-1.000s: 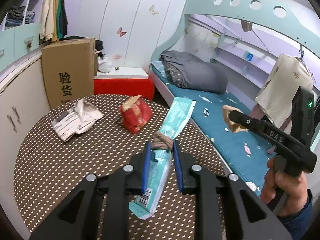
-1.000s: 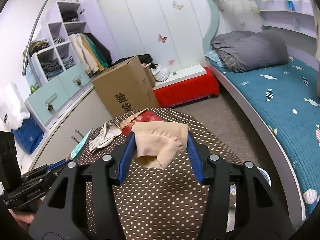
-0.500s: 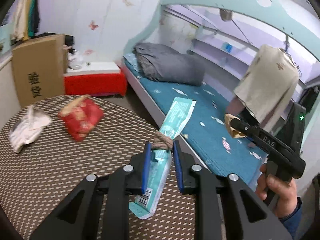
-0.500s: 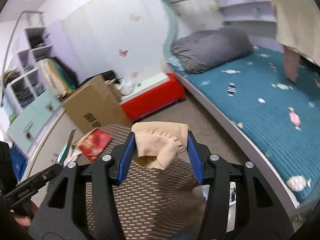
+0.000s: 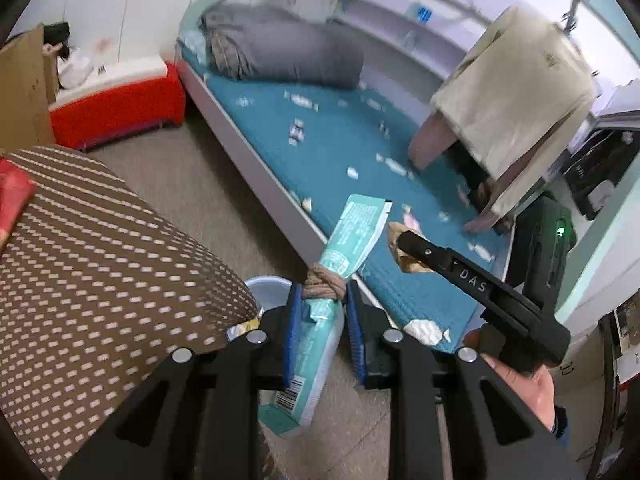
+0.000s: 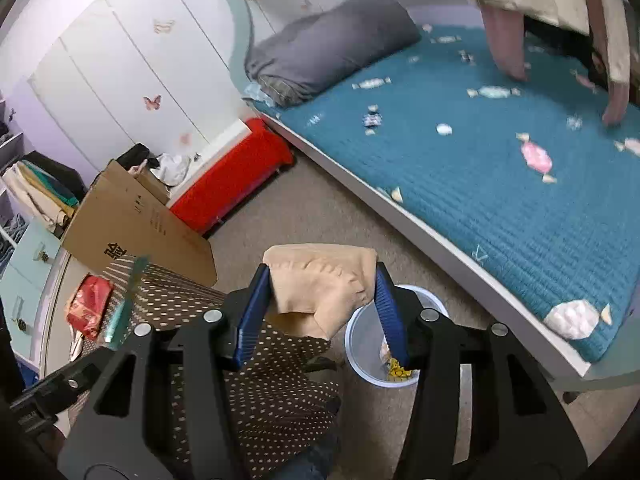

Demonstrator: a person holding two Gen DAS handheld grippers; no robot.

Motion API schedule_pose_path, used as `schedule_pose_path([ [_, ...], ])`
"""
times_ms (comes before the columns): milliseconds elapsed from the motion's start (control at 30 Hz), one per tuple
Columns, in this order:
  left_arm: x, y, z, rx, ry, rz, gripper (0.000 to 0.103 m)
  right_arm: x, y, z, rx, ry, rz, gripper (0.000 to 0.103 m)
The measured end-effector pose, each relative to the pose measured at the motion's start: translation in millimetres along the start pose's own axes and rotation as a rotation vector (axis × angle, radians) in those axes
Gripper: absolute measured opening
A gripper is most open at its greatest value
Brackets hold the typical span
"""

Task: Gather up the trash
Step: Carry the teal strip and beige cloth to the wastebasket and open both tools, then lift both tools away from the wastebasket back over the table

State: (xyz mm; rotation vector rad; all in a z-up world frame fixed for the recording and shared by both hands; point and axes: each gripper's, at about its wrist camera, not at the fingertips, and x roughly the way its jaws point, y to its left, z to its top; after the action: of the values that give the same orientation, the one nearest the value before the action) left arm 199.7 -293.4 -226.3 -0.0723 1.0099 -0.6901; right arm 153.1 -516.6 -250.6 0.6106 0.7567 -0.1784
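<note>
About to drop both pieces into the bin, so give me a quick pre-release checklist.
1. Left claw grips the teal wrapper: ok.
2. Right claw grips the tan wrapper: ok.
3. Bin in view, mouth open: ok.
4. Tan wrapper over the bin mouth: not ok, it hangs by the rim.
5. Teal wrapper over the bin: cannot tell.
6. Table edge clear of the drop: cannot tell.

"DAS" in white capitals on the arm of the right gripper (image 5: 412, 252), seen from the left wrist | barcode on the lower end of the teal wrapper (image 5: 320, 344), digits too small to read | black printed characters on the cardboard box (image 6: 132, 236), cut off, unreadable
</note>
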Motion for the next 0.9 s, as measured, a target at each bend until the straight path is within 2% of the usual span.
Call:
schedule_pose_path([
  [233,74.0,-12.3,17.4,0.019,0.114,0.072,0.021,44.6,-25.3,3.6,0.047,0.067,-0.017,0.051],
  [467,141.4,-4.6,31.4,-0.015,0.244,0.14,0.022,82.0,-46.9,1.5,0.087,0.126,-0.031,0.051],
  [600,177.2,2.1,34.7,-0.029,0.33,0.152,0.024,101.9,-57.2,-0.9,0.109,0.155,-0.033,0.053],
  [633,180.8,5.4,34.8,-0.031,0.342,0.154,0.032,107.1,-60.1,-1.5,0.117,0.164,-0.035,0.054],
  [667,188.8,7.1,36.3,-0.03,0.357,0.166,0.057,115.5,-64.5,-3.1,0.13,0.181,-0.035,0.056],
  [700,192.7,9.0,37.6,-0.027,0.361,0.183,0.07,120.0,-66.7,-4.1,0.14,0.193,-0.032,0.057],
  [733,195.0,10.5,39.2,-0.023,0.36,0.207,0.082,125.7,-70.1,-5.7,0.153,0.206,-0.026,0.064],
  [767,194.6,12.8,41.1,-0.023,0.348,0.221,0.082,131.8,-74.9,-8.1,0.173,0.216,-0.019,0.074],
  [800,192.2,15.3,42.7,-0.027,0.335,0.216,0.082,134.4,-77.4,-9.3,0.185,0.221,-0.028,0.08],
  [833,190.1,17.0,45.3,-0.034,0.325,0.212,0.082,137.2,-80.8,-11.4,0.199,0.228,-0.038,0.092],
  [867,186.9,17.5,47.1,-0.039,0.313,0.213,0.082,138.5,-83.8,-13.4,0.215,0.234,-0.039,0.096],
  [900,181.6,17.9,48.7,-0.042,0.29,0.213,0.083,137.9,-85.4,-14.6,0.227,0.235,-0.043,0.097],
])
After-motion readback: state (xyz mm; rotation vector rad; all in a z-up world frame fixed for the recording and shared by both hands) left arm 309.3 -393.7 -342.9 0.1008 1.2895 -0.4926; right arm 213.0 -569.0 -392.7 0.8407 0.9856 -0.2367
